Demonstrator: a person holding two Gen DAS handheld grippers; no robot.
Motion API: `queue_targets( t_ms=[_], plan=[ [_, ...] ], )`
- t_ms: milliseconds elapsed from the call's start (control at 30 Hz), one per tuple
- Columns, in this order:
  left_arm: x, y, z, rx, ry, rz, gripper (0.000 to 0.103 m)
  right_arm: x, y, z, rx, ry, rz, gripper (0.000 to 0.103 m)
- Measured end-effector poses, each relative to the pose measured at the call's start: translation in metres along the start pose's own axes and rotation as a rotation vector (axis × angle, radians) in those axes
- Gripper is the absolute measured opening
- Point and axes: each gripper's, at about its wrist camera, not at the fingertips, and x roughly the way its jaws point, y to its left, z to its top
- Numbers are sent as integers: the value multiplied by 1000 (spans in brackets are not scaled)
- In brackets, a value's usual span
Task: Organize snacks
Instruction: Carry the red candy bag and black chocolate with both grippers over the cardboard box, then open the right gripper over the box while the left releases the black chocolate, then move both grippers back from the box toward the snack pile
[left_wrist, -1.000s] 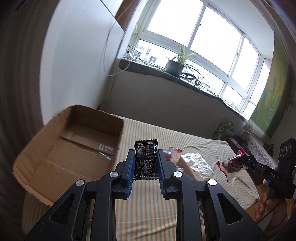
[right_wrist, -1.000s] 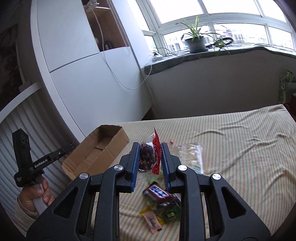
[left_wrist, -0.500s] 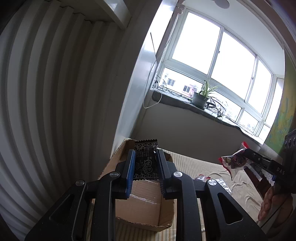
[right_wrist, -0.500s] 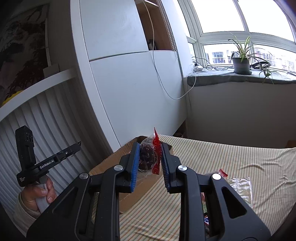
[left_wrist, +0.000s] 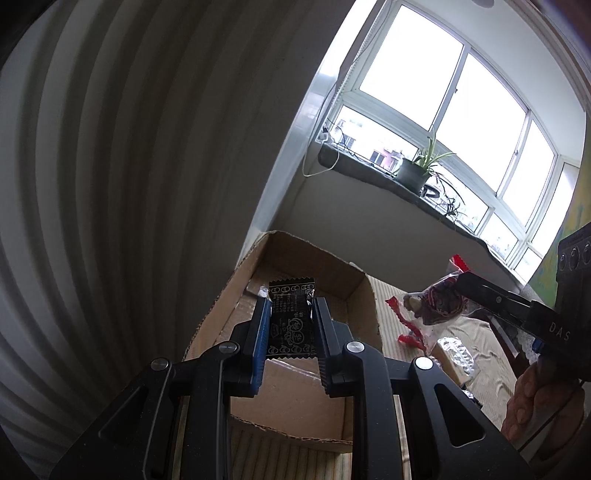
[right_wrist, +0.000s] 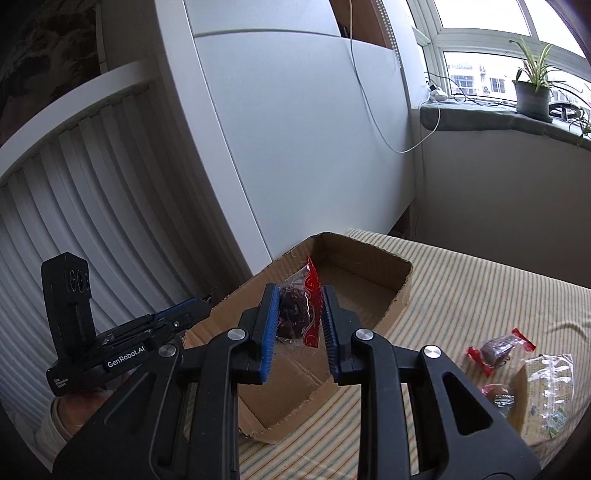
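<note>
Over corrugated cardboard box (left_wrist: 295, 391), crinkly black packet (left_wrist: 291, 321)

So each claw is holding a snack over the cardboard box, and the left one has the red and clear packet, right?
Not quite. The left claw grips the black packet, per the left wrist view; the red and clear packet is in the right claw. Both are over the cardboard box.

left hand-held gripper (left_wrist: 290, 317) clamped, right hand-held gripper (right_wrist: 300, 314) clamped

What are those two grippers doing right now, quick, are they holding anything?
Left gripper: closed on a black snack packet, above the cardboard box.
Right gripper: closed on a red-and-clear snack bag.
</note>
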Motion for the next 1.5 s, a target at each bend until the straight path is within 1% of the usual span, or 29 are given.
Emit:
queue_targets(
  t_ms=[200,367,400,433,500,533,567,600,633,667,700,733,767,800,867,900,967,1033,1067,1100,1133,1167,1333,1433,1500],
  plan=[
    [23,10,-5,-27,46,11,21,38,-3,-5,1,49,16,24],
    [35,8,-7,-19,76,5,21,52,-11,-8,18,68,12,24],
    [37,7,-8,-16,80,6,21,56,-12,-8,19,72,8,26],
    [39,6,-8,-12,84,10,22,59,-13,-9,16,85,1,30],
    [40,6,-8,-6,88,28,23,67,-15,-11,18,116,-7,58],
    [40,6,-8,-7,86,44,30,66,-17,-13,25,109,-11,61],
    [40,6,-7,-10,81,58,45,63,-17,-14,26,102,-13,61],
    [38,7,-8,-16,72,70,55,59,-16,-15,17,92,-22,61],
    [35,8,-9,-22,56,58,61,55,-14,-16,6,83,-35,61],
    [33,8,-9,-23,49,62,65,51,-13,-16,-5,76,-50,61],
    [30,7,-9,-22,43,84,66,47,-10,-16,-16,73,-63,61],
    [28,7,-9,-21,38,83,66,43,-7,-16,-30,70,-74,61],
    [27,7,-9,-21,35,88,66,39,-3,-17,-48,64,-85,65],
    [25,5,-8,-21,31,96,67,35,1,-17,-67,55,-96,72],
    [18,6,-8,-24,19,100,67,26,12,-20,-111,26,-126,81],
    [13,4,-7,-23,12,100,67,22,17,-22,-131,12,-141,83],
    [5,2,-7,-15,-3,101,68,15,25,-25,-155,-7,-156,84],
    [-3,0,-7,-3,-20,107,72,10,30,-28,-148,-9,-147,85],
    [-7,-1,-7,1,-28,113,72,8,32,-29,-144,-8,-140,89],
    [-12,-2,-7,3,-36,117,72,5,34,-30,-142,-10,-140,97],
    [-14,-3,-8,3,-40,120,72,4,36,-31,-144,-11,-146,101],
    [-17,-2,-7,1,-44,124,72,3,39,-32,-149,-10,-153,103],
    [-28,-2,-7,6,-48,150,72,-7,44,-39,-170,-11,-182,103],
    [-32,-7,-10,18,-44,160,72,-19,37,-46,-147,-22,-186,103],
    [-29,-10,-16,27,-23,165,72,-31,29,-51,-136,-33,-207,103]
  ],
)
